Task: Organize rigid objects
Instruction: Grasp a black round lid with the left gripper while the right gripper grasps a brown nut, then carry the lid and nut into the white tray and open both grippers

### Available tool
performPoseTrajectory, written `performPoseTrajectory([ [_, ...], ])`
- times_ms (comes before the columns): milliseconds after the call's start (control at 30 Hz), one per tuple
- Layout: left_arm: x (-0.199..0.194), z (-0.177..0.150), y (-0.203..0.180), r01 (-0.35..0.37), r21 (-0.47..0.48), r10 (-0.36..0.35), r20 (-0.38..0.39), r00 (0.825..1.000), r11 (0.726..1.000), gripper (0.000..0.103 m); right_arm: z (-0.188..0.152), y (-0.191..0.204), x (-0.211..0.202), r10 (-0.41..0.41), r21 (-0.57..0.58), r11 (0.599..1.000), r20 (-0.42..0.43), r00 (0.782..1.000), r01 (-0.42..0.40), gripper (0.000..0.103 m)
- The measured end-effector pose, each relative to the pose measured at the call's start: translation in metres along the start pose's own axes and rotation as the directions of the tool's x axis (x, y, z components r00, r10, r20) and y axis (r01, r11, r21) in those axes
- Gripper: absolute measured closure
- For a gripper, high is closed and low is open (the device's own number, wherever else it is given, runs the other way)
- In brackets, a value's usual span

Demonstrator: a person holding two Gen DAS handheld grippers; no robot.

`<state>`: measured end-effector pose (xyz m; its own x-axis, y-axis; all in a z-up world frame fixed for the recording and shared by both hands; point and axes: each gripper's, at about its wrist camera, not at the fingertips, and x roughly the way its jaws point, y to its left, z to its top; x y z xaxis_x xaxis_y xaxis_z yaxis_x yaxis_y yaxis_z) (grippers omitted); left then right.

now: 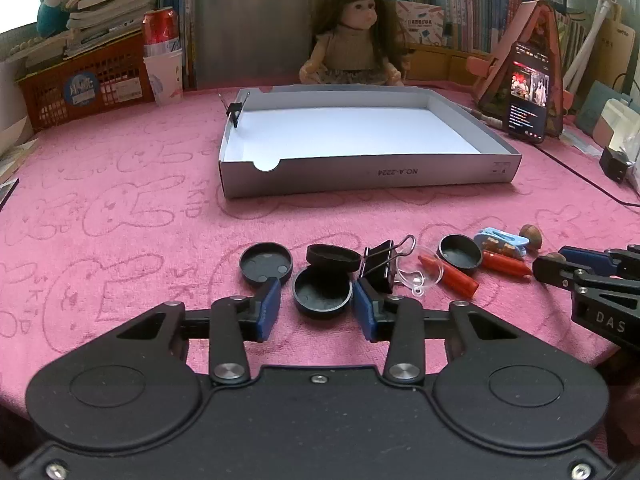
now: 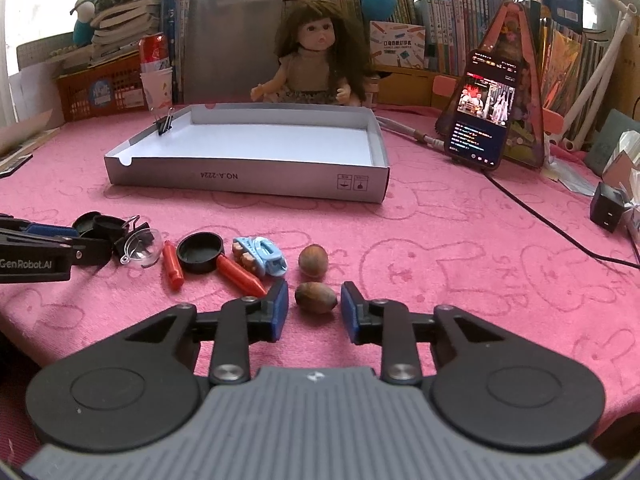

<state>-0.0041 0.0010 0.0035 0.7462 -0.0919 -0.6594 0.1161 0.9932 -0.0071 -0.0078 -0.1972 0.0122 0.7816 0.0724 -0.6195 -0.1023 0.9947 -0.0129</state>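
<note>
My left gripper [image 1: 317, 300] is open on the pink cloth, with a black round cap [image 1: 322, 294] lying between its blue pads; a strip of cloth shows by the left pad. Two more caps [image 1: 266, 266] [image 1: 334, 258], a black binder clip [image 1: 380, 266] and a clear plastic cup [image 1: 420, 276] lie just beyond. My right gripper [image 2: 314, 300] is open around a brown nut [image 2: 316, 298], with gaps on both sides. A second nut [image 2: 313, 261], a blue hair clip [image 2: 260, 256], two red crayons [image 2: 173, 266] [image 2: 240, 276] and a fourth cap [image 2: 200, 252] lie nearby.
A shallow grey box [image 1: 360, 178] stands open mid-table with a binder clip [image 1: 235, 112] on its left wall. Behind it sits a doll [image 1: 352, 40]. A propped phone [image 2: 480, 116], a black charger [image 2: 608, 208] with its cable, a red basket [image 1: 80, 88] and books ring the table.
</note>
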Motion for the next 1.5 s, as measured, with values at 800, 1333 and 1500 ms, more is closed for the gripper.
performPoseTrajectory([
  [800,-0.011,0.052,0.017,0.035,-0.047,-0.032,0.062,0.998,0.998,0.073,0.05,-0.01,0.01,0.086,0.051,0.995,0.011,0.996,-0.087,0.076],
  [1333,0.074,0.126,0.024,0.033,-0.062,-0.035,-0.026,0.999,0.998,0.073,0.12,-0.031,0.104,0.15,0.165,0.978,-0.133,0.98,-0.127,0.076],
  [1500,0.106,0.134,0.031,0.045,-0.102,-0.055,-0.106,0.993,0.994,0.073,0.13,-0.033,0.132,0.146,0.187,0.976,-0.196,0.97,-0.109,0.076],
])
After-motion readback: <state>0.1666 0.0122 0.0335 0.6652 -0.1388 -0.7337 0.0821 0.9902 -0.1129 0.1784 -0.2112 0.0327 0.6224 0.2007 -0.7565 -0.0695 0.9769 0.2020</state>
